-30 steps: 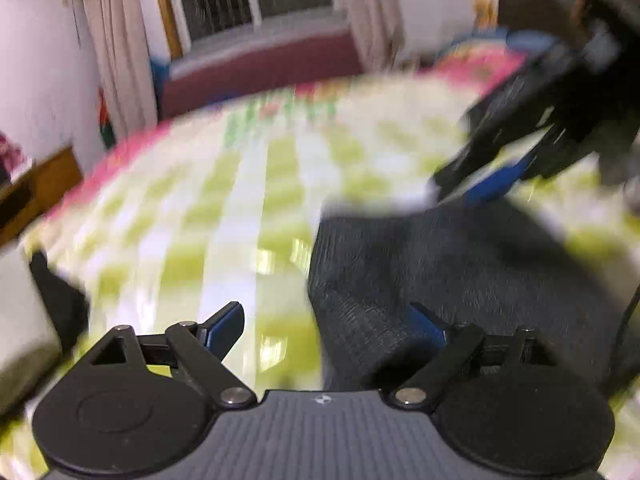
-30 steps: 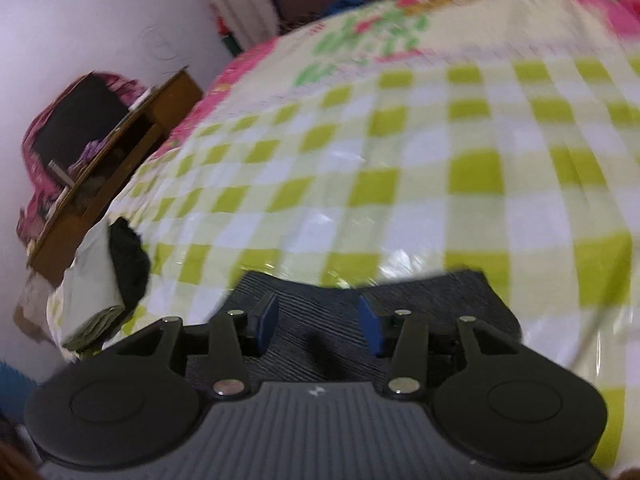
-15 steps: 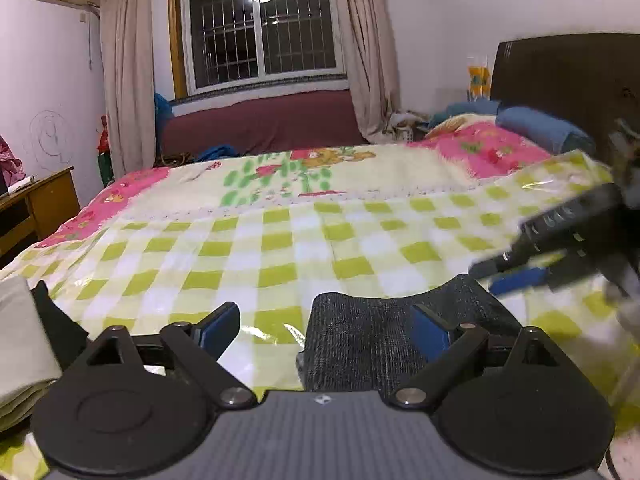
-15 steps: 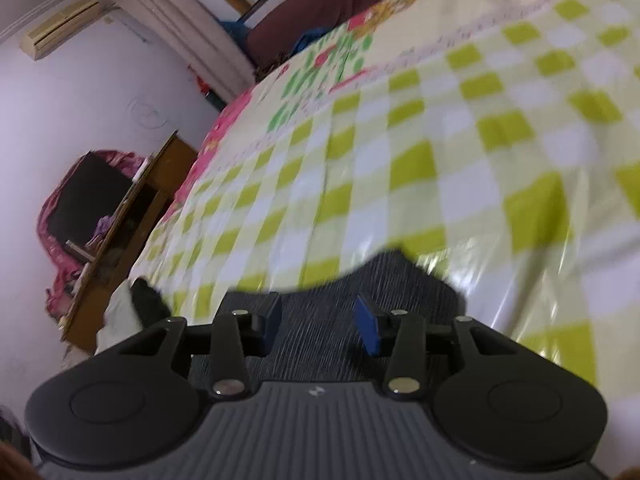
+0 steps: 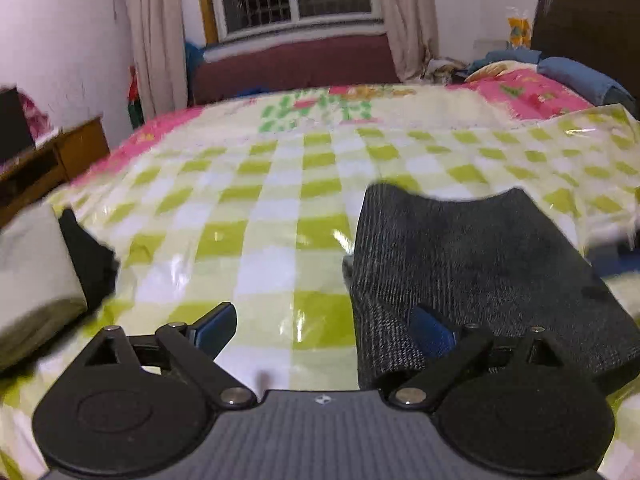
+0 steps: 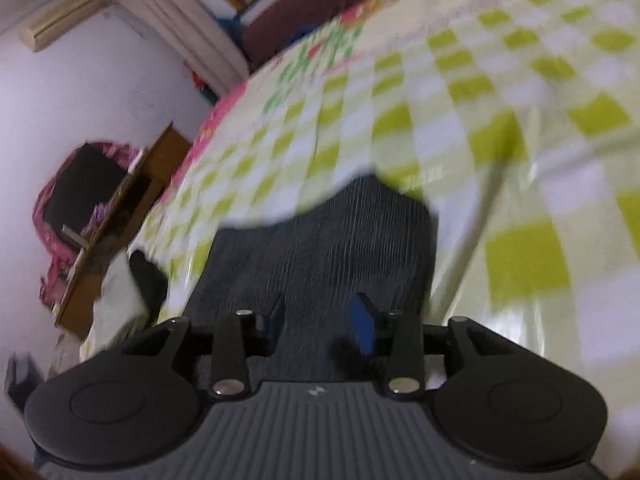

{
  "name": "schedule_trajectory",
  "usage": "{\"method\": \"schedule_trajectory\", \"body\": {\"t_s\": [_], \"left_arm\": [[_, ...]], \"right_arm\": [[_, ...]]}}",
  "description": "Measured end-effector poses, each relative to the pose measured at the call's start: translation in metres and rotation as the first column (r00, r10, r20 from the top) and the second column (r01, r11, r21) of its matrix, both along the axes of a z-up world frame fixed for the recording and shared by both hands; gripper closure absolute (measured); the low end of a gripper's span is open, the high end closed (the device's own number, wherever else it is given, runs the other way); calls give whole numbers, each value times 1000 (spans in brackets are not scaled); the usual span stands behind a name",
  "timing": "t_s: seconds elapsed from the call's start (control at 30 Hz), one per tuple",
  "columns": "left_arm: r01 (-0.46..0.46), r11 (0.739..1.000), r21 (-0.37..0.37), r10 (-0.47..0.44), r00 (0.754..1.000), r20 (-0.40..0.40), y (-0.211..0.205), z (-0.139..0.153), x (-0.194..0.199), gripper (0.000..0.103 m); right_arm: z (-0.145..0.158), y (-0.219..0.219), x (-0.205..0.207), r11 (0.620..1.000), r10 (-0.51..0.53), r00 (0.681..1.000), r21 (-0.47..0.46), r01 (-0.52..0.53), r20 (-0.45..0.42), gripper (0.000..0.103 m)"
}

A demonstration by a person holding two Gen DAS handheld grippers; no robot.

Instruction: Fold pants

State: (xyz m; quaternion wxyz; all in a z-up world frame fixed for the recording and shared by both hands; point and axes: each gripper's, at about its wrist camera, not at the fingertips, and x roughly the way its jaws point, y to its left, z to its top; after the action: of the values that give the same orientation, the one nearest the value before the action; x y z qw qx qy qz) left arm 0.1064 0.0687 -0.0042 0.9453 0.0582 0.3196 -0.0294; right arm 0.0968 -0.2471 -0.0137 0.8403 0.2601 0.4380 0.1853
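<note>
The dark grey pants lie folded in a compact block on the green-and-white checked bed cover. In the left wrist view my left gripper is open wide; its right finger rests over the pants' left edge, its left finger over bare cover. In the right wrist view the pants lie straight ahead under my right gripper, which is open with nothing between its blue pads. The right wrist view is blurred.
A stack of folded white and black clothes sits at the bed's left edge, also in the right wrist view. A wooden desk stands left of the bed. Pillows and a dark headboard are at the far right.
The right gripper has left the left wrist view. Both grippers shifted over the pants while staying open. The right wrist view tilted and moved closer over the pants.
</note>
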Motion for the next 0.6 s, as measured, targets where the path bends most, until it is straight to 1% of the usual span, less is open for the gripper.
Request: {"method": "schedule_trajectory", "body": {"t_s": [0.03,0.07,0.1,0.13,0.17,0.2,0.23,0.27,0.3,0.33,0.37,0.4,0.43,0.47,0.53,0.6], "left_arm": [[-12,999,-36,11,999,-30,7,-5,2,0],[-34,996,-88,28,998,-64,14,-7,3,0],[-65,986,-151,51,994,-98,22,-3,1,0],[-86,978,-188,67,993,-102,28,2,-3,0],[-88,978,-190,75,994,-79,30,7,-7,0],[-78,985,-152,71,996,-51,29,12,-12,0],[-70,991,-111,65,997,-50,26,13,-13,0],[-67,995,-73,62,996,-67,23,11,-11,0],[-73,996,-41,70,994,-90,21,9,-9,0],[-86,996,-37,83,992,-93,21,9,-11,0],[-98,994,-47,94,992,-81,21,11,-15,0],[-104,993,-51,100,993,-62,21,14,-22,0],[-101,994,-39,99,994,-42,20,17,-29,0],[-99,995,-9,99,995,-35,17,20,-35,0],[-113,991,74,115,993,-28,10,20,-47,0],[-105,990,91,108,994,-25,3,20,-61,0]], "right_arm": [[-7,5,-3,999,8,1000,-41,-8,-10,65],[-12,9,-4,997,5,1000,-72,-7,-23,69],[-11,10,-6,997,-12,999,-79,9,-30,70],[-5,9,-11,997,-25,1000,-73,24,-18,69],[3,8,-15,998,-24,1000,-62,24,6,66],[12,7,-21,998,-16,999,-63,18,39,67],[15,8,-24,996,-12,998,-83,17,58,65],[15,9,-26,993,-10,998,-119,17,56,61],[12,11,-26,988,-10,1000,-157,14,22,60],[8,10,-28,984,-30,999,-178,27,-17,60],[6,8,-33,984,-47,999,-175,42,-26,60],[8,5,-42,988,-52,999,-148,49,-11,60],[10,3,-50,991,-51,999,-123,51,1,60],[12,1,-57,992,-54,998,-114,55,8,60],[14,2,-69,988,-67,997,-140,70,27,60],[13,4,-76,981,-81,996,-173,86,35,60]]}}
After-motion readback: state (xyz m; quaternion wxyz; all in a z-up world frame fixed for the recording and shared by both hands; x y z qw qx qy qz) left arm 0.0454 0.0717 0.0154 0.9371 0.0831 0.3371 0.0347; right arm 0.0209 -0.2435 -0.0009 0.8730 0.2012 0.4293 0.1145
